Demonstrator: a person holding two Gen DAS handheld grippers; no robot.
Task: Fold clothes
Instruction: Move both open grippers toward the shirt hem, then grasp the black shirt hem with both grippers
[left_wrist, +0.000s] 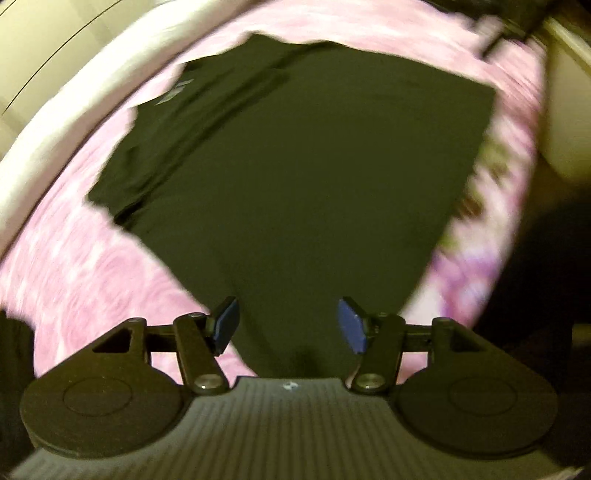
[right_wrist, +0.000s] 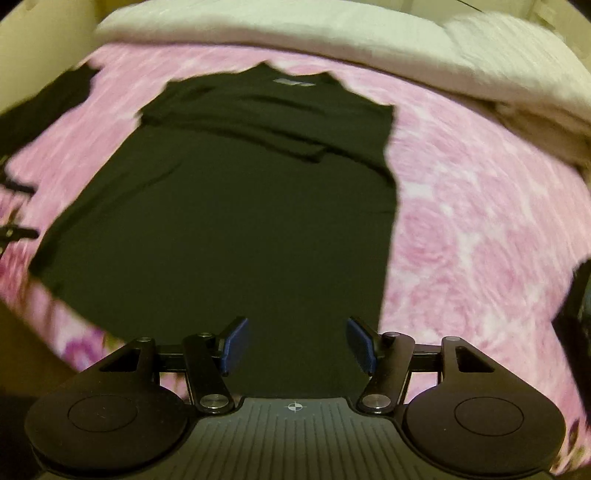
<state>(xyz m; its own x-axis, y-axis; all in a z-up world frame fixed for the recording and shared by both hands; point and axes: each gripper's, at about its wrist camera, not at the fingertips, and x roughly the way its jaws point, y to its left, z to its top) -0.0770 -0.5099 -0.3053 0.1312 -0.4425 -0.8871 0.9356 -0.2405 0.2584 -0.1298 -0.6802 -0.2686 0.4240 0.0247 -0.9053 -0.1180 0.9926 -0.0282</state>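
One grey neck label (right_wrist: 294, 82) — unreadable blur.

Both views were smeared by motion, so you could not read the small grey label (right_wrist: 293, 82) at the neck of the black shirt (right_wrist: 236, 206). Its near hem was hidden behind your right gripper (right_wrist: 297, 345), and in the left wrist view behind your left gripper (left_wrist: 290, 326). The rose print of the pink bedspread (right_wrist: 472, 221) was streaked. A dark cloth (right_wrist: 55, 107) at the left was cut off by the frame's rim, and a dark object (right_wrist: 576, 325) at the right edge was too blurred to identify.
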